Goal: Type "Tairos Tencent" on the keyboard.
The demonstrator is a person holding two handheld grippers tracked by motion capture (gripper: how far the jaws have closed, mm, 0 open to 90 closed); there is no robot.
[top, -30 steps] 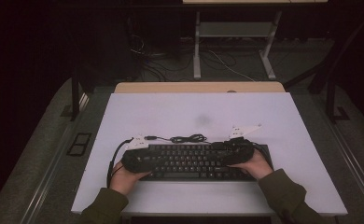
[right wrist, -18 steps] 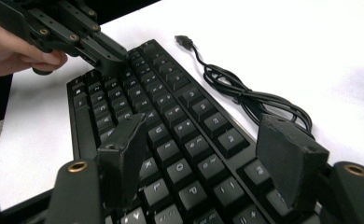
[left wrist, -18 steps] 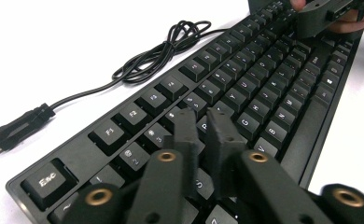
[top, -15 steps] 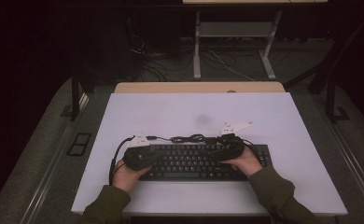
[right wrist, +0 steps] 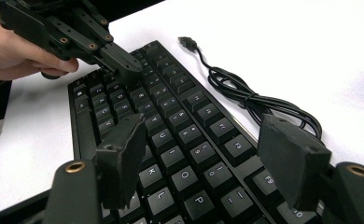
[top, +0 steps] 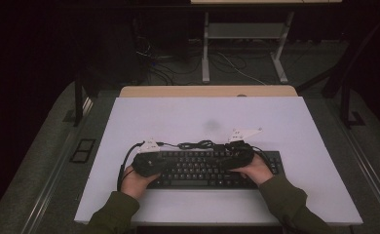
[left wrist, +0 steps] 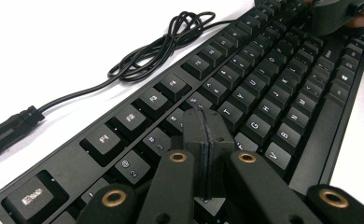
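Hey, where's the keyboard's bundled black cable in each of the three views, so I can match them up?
High view: the cable lies coiled on the white table just behind the keyboard, mid-picture.
Left gripper view: cable at upper left, beyond the function-key row.
Right gripper view: cable at right of centre, its USB plug near the top.
Shared landmark: the keyboard's function-key row.

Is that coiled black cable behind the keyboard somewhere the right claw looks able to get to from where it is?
Probably yes. The right claw hangs open over the keyboard, and the coiled cable lies on the bare white table just past the keyboard's far edge, with nothing standing between them.
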